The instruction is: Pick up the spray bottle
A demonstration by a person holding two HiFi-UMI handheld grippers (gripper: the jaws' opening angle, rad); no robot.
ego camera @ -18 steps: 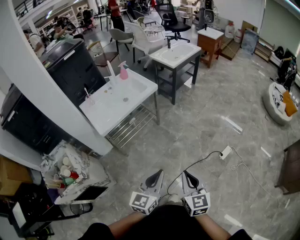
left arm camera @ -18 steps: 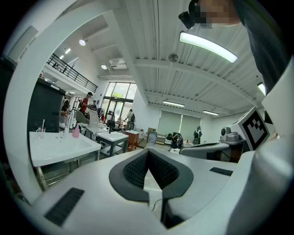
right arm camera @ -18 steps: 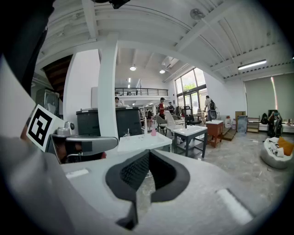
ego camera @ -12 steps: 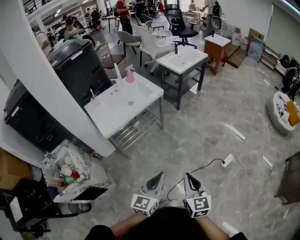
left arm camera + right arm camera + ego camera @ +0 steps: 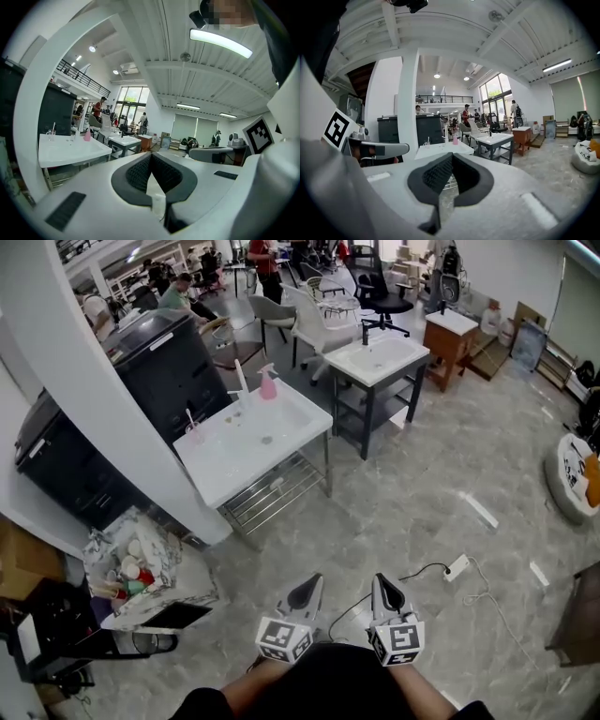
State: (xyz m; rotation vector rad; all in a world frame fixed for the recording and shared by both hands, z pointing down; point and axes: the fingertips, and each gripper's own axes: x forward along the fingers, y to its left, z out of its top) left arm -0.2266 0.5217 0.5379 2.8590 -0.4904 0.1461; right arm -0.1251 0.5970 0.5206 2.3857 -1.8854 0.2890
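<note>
Standing upright at the far edge of the white sink table (image 5: 220, 465) is the pink spray bottle (image 5: 268, 383). Well short of that table, above grey marble floor (image 5: 422, 493), left gripper (image 5: 312, 582) and right gripper (image 5: 380, 580) hang with jaws pressed together, empty.

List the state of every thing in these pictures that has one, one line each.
spray bottle: upright on the white sink table, untouched
left tongs: shut, empty
right tongs: shut, empty
power strip: lying flat on the floor
</note>
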